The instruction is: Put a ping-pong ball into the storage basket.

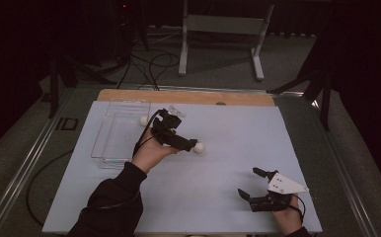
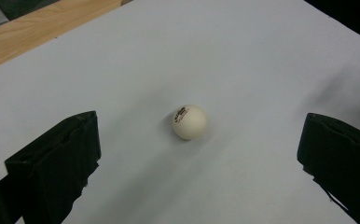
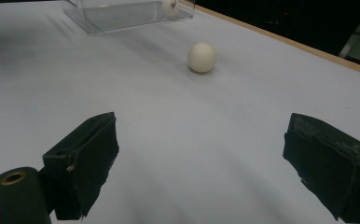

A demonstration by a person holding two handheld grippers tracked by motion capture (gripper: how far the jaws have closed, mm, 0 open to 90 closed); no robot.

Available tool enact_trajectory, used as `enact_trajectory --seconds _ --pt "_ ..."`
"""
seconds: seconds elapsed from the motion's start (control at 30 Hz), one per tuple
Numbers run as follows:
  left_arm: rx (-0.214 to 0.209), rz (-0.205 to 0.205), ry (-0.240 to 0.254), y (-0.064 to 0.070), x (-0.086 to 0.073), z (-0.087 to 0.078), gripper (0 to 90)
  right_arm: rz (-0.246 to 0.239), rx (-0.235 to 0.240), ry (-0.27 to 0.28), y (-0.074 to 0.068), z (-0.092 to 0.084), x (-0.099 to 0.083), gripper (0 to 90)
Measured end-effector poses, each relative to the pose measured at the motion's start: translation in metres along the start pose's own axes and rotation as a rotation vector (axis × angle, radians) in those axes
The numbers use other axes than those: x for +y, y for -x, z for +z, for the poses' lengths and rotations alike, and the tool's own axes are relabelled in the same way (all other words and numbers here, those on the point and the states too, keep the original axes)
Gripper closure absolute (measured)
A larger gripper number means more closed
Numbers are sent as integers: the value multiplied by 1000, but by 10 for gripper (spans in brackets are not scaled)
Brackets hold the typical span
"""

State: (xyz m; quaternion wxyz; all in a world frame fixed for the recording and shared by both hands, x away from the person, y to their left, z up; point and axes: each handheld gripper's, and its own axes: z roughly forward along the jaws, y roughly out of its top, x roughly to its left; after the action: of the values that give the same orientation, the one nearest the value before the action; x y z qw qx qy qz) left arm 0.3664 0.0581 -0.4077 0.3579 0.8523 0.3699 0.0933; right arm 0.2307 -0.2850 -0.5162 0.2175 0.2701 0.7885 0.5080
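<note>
A white ping-pong ball (image 1: 199, 147) with a small printed logo lies on the white mat (image 1: 228, 128). My left gripper (image 1: 191, 144) hovers just left of it, open; in the left gripper view the ball (image 2: 189, 122) sits between and slightly ahead of the wide-spread fingers (image 2: 61, 163). A second white ball (image 1: 143, 120) rests inside the clear plastic tray (image 1: 110, 143) at the mat's left. My right gripper (image 1: 247, 181) is near the front right corner, open and holding nothing. Its view looks past its fingers (image 3: 87, 154) to the loose ball (image 3: 202, 57) and the tray (image 3: 122, 14).
A wooden strip (image 1: 188, 96) runs along the table's far edge. Beyond it a grey metal stand (image 1: 223, 29) and cables (image 1: 149, 64) sit on the floor. Dark tripod legs (image 1: 322, 89) stand off the table's right rear corner.
</note>
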Motion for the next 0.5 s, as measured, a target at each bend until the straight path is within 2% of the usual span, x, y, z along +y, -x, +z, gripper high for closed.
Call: enact_trajectory --seconds 0.5 --pt "-25 -4 15 10 6 18 6 1 2 1 0 0 0 100"
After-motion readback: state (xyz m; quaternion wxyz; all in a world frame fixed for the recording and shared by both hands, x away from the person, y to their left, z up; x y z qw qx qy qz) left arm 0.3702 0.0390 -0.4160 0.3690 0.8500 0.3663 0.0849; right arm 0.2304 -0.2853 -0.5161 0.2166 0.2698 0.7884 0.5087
